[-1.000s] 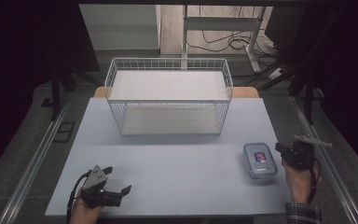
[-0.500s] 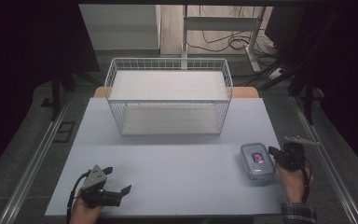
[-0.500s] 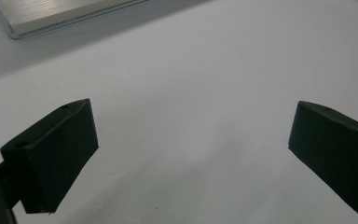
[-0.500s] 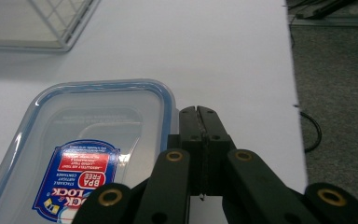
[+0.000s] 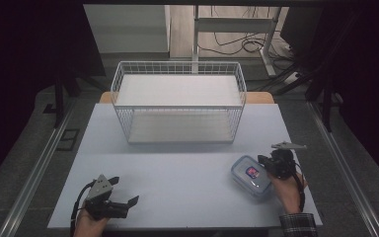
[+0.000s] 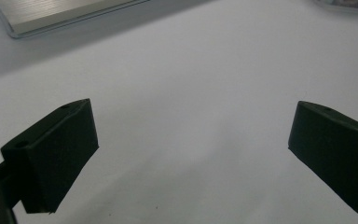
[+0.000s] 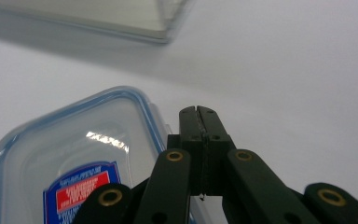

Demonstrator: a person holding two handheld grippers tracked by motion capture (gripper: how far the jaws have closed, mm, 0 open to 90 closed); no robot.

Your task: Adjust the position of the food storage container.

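The right gripper (image 7: 199, 112) has its two black jaws pressed flat together with nothing between them, their tip sitting just past the right-hand edge of a clear plastic food container (image 7: 70, 154) with a blue-rimmed snap lid and a red and blue label. Whether the jaws touch that lid edge cannot be told. From the high view the same right gripper (image 5: 262, 160) lies at the container's (image 5: 249, 175) right side, held by the person's right hand (image 5: 287, 190), whose plaid cuff enters from the bottom edge; the grey three-cornered plate juts out above it. The container rests flat on the pale table (image 5: 187, 192), toward the near right part of it. The left gripper (image 6: 191, 149) is spread wide, its jaws far apart over bare table surface and holding nothing. In the high view the left gripper (image 5: 126, 202) sits low at the near left of the table, gripped by the left hand (image 5: 86, 222), well apart from the container. Beyond both tools, at the middle of the table's far half, stands a white wire basket (image 5: 177, 106), rectangular and open-topped, its near wall facing the person. Dark floor and cables lie behind the table.
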